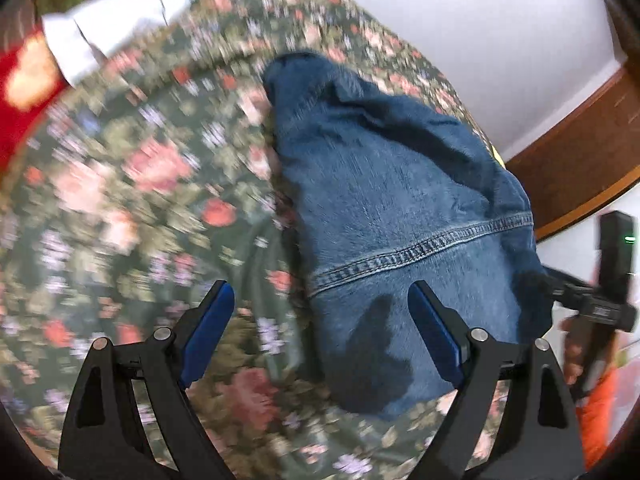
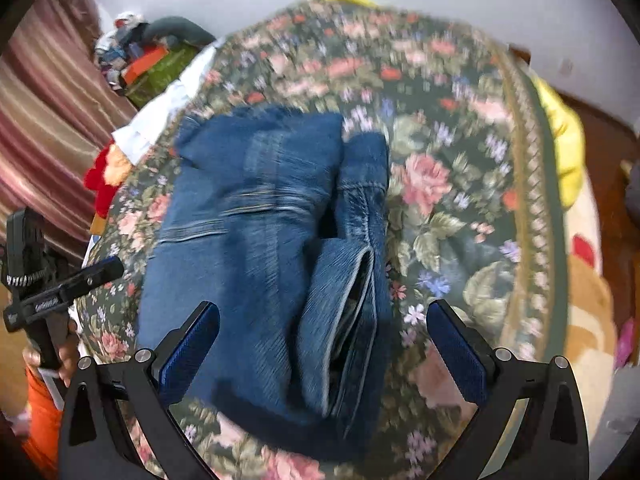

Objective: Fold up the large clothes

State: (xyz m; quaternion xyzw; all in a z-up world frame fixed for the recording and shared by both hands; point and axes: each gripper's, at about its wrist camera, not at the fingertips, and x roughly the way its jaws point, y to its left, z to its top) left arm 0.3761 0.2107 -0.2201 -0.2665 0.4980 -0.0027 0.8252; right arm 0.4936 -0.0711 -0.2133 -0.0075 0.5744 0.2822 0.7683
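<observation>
A blue denim garment [image 1: 400, 208] lies folded on a floral bedspread [image 1: 140, 200]; it also shows in the right wrist view [image 2: 256, 248], with a folded sleeve or leg [image 2: 352, 320] along its right side. My left gripper [image 1: 320, 300] is open and empty, hovering over the garment's near left edge. My right gripper [image 2: 322, 320] is open and empty above the garment's near end. Each gripper shows at the edge of the other's view: the right one [image 1: 600, 304], the left one [image 2: 48, 292]. Both views are motion-blurred.
White cloth [image 1: 120, 28] and a red item [image 1: 20, 92] lie at the bedspread's far left. A yellow item [image 2: 564, 152] lies at its right edge. A striped curtain [image 2: 48, 120] hangs left. A wooden frame [image 1: 580, 152] and white wall stand behind.
</observation>
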